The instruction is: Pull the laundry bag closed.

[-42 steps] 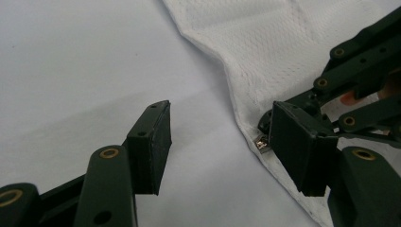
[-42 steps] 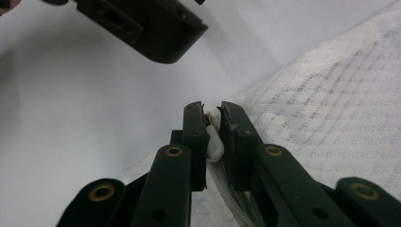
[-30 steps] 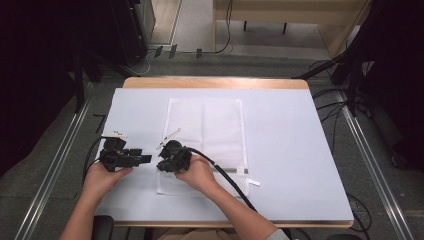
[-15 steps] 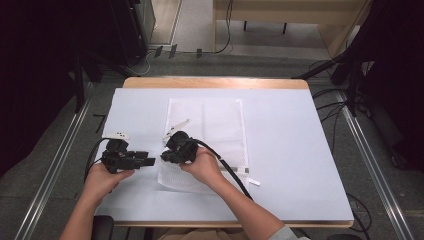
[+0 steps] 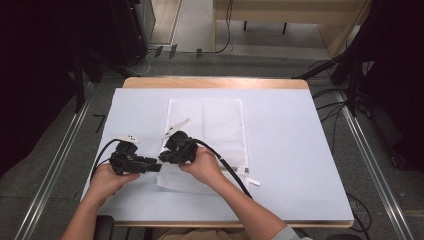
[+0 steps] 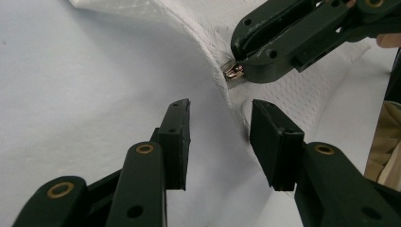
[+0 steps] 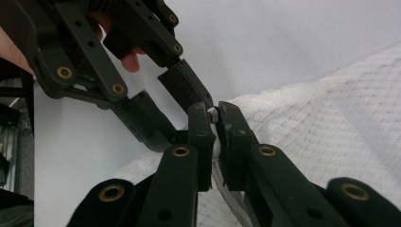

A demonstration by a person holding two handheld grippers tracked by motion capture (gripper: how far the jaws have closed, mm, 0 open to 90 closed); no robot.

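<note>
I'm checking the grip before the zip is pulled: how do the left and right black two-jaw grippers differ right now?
The left gripper has its jaws spread apart, holding nothing; the right gripper is shut on the small metal zipper pull. The left gripper's jaws sit either side of the white mesh bag edge without pinching it; the right gripper lifts that edge. Both meet at the bag's near left corner.

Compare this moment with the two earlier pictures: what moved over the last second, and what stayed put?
The right claw, shut on the zipper pull of the mesh bag, shifted slightly toward the far side of the table. The left claw, open, crept a little to the right, closing in on the bag's edge. Nothing was newly gripped or released. The bag lies flat where it was.
</note>
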